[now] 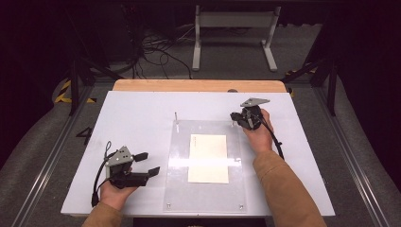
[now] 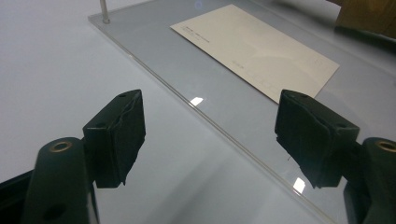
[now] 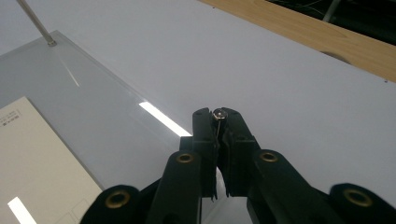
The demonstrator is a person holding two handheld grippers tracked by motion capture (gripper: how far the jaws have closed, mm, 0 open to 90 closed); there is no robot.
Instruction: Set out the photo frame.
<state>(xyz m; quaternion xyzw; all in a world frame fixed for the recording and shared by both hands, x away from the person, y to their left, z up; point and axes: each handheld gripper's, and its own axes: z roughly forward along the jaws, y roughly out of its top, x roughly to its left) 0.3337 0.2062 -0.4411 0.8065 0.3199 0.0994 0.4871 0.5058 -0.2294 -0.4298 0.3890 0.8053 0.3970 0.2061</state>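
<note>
Pin (image 3: 218, 113) clamped between right gripper's (image 3: 218, 122) closed jaws.

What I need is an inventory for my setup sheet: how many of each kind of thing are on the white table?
Clear plastic sheet: 1
Cream card: 1
Thin metal pins: 2, the far left pin and the clamped pin
Grippers: 2, the left gripper, open, and the right gripper, shut on the clamped pin
Total: 6
</note>
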